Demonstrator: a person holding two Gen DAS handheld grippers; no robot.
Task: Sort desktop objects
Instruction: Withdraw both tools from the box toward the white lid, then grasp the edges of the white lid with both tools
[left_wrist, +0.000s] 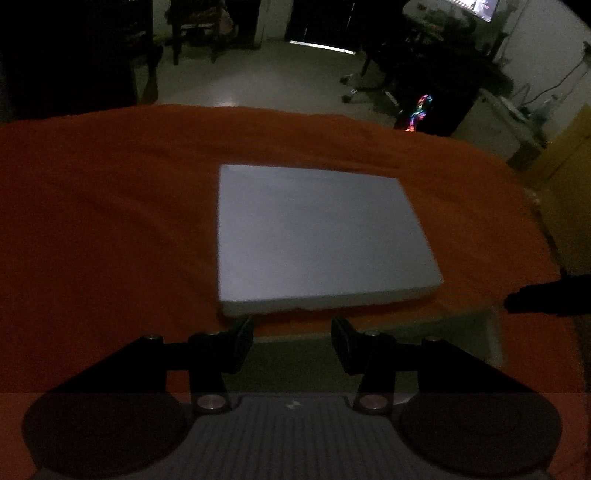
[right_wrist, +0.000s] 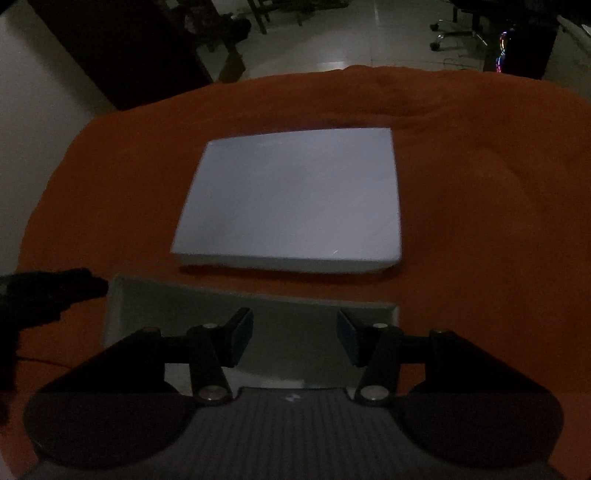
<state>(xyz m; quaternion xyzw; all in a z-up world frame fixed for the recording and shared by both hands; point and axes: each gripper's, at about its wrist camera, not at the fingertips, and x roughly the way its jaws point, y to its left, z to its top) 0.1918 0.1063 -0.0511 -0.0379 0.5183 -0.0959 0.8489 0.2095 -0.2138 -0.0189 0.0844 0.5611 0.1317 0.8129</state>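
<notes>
The white box (left_wrist: 314, 236) serves as the landmark: a flat, closed rectangle lying on the orange cloth (left_wrist: 110, 221) that covers the bench, near its middle.

The left gripper (left_wrist: 291, 332) hovers at the near side of the box, fingers apart and empty. From its camera the box lies straight ahead and a little to the right, its near edge just beyond the fingertips; whether they touch it I cannot tell. A dark object (left_wrist: 546, 299), probably the other gripper, pokes in from the right edge.

The right gripper (right_wrist: 295, 328) also sits on the near side of the box (right_wrist: 291, 199), fingers spread with nothing between them, but it stands further back: a shallow grey-green tray (right_wrist: 122, 314) lies between it and the box. The box is ahead and slightly left.

The box's long axis runs crosswise to both grippers. My judgement is that the left one is nearer, so it suits the next reach.
</notes>
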